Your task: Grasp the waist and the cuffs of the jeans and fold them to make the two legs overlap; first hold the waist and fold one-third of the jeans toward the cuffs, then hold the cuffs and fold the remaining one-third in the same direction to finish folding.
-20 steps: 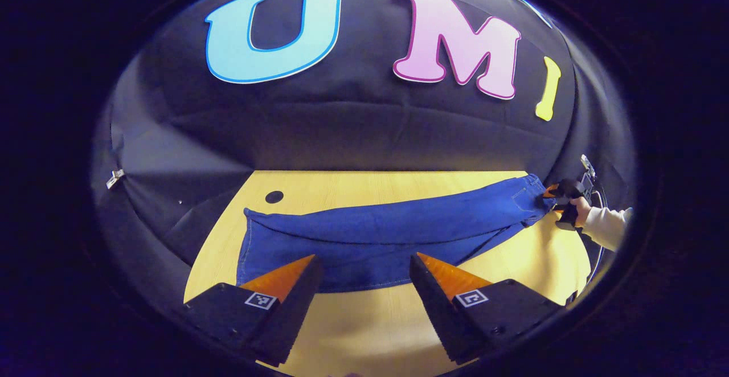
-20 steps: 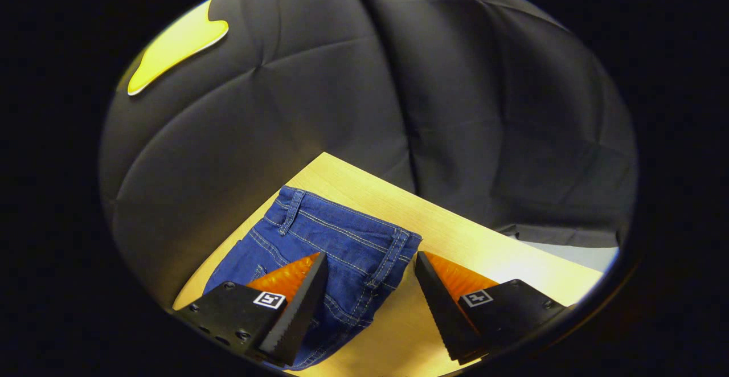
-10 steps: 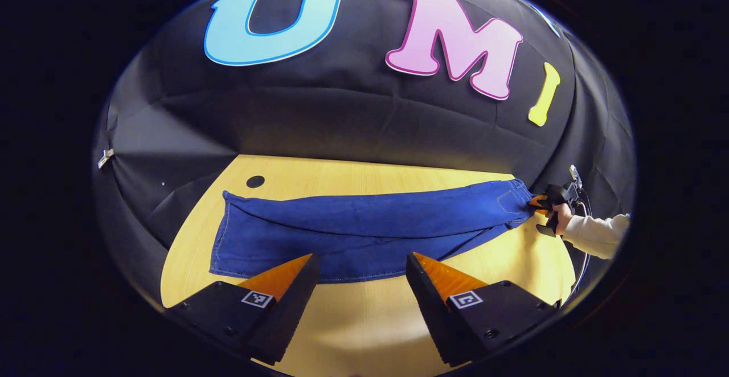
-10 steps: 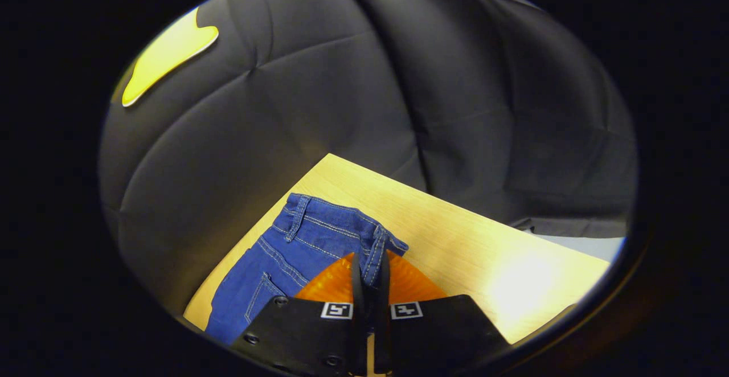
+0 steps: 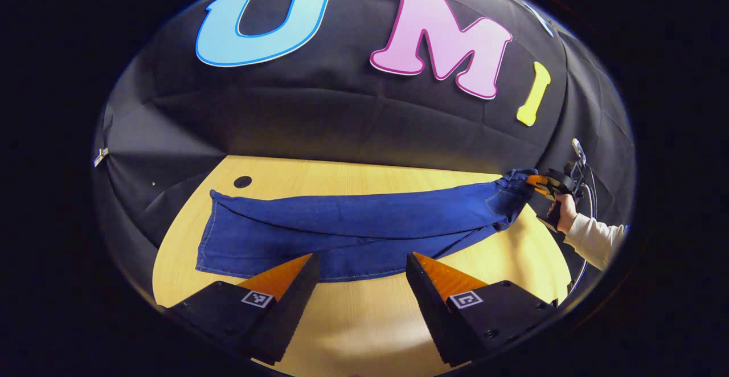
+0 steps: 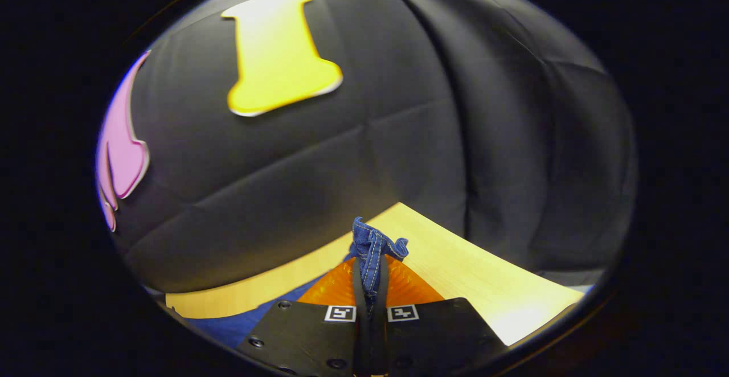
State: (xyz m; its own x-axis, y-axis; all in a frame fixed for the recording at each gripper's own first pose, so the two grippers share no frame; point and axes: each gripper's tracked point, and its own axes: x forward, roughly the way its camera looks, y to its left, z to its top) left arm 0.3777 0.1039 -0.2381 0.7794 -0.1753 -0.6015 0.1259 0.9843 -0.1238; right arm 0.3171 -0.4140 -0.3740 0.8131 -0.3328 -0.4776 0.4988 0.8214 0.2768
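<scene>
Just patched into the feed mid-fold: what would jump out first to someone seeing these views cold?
The long blue jeans stretched across the wooden table in the left gripper view. At their far right end, the right claw is shut on the waist, which bunches up between its fingers and is lifted off the table; a hand holds that claw. The left claw hangs open at the near edge of the jeans.

right gripper (image 6: 369, 294): jaws squeezed together on a bunched bit of waistband
blue denim jeans (image 6: 373, 246): stitched fold pokes up above the jaws, more denim lower left
light wooden tabletop (image 6: 484, 283): underneath, black cloth wall behind
</scene>
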